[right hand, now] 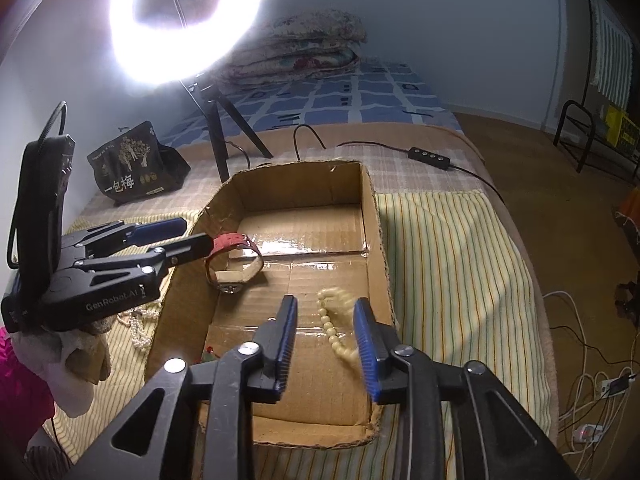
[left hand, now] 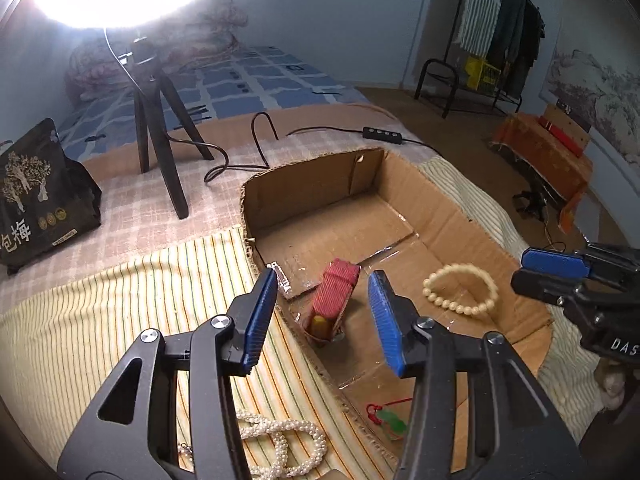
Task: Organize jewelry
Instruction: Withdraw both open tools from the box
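A shallow cardboard box (left hand: 452,208) lies on a striped cloth on the bed. In it stand a red-strapped watch (left hand: 334,304), a cream bead bracelet (left hand: 460,290) and a green pendant on a red cord (left hand: 390,420). My left gripper (left hand: 324,312) is open, its blue pads either side of the watch, not gripping it. My right gripper (right hand: 326,336) is open above the bracelet (right hand: 334,328). The left gripper (right hand: 176,236) shows in the right wrist view beside the watch (right hand: 234,260). A pearl necklace (left hand: 280,444) lies outside the box on the cloth.
A ring light on a black tripod (left hand: 160,136) stands behind the box, its cable and switch (left hand: 380,133) across the bed. A black printed bag (left hand: 36,196) sits at the left. Folded quilts (right hand: 300,48) lie at the bed's head. A clothes rack (left hand: 500,40) stands on the floor.
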A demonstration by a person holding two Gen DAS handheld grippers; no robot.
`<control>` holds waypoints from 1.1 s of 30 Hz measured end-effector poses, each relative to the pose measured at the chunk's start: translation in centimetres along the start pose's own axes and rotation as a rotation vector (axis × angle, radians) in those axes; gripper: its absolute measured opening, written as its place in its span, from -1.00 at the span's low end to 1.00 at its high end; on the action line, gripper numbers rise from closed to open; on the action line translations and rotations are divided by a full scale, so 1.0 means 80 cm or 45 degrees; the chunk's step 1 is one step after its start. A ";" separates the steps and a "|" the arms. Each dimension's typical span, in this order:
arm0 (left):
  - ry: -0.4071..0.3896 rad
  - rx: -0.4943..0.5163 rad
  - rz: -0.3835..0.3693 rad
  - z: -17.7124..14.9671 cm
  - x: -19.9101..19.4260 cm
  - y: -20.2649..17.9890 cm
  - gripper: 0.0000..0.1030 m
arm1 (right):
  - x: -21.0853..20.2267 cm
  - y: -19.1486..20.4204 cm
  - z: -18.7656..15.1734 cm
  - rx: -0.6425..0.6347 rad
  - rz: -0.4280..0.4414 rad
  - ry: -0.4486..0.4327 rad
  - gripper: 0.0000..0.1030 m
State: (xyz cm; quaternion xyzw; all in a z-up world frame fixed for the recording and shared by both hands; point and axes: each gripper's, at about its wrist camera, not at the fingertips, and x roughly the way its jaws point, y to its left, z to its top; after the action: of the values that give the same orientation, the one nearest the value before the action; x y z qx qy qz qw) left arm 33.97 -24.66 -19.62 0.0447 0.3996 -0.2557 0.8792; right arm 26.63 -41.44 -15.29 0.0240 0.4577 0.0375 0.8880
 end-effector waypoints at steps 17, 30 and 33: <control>-0.070 0.027 0.024 0.001 -0.053 0.002 -0.06 | -0.036 0.014 -0.003 0.007 -0.015 -0.039 0.26; -0.161 0.003 0.109 -0.021 -0.150 0.057 -0.06 | -0.082 0.058 -0.007 -0.035 0.040 -0.074 0.28; -0.173 -0.022 0.137 -0.031 -0.172 0.082 -0.06 | -0.088 0.074 -0.007 -0.057 0.060 -0.079 0.30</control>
State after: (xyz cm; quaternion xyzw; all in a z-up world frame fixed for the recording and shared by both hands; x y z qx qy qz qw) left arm 27.91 -12.62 -12.12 0.0411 0.3382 -0.2073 0.9170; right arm 21.83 -36.18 -9.42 0.0161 0.4284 0.0679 0.9009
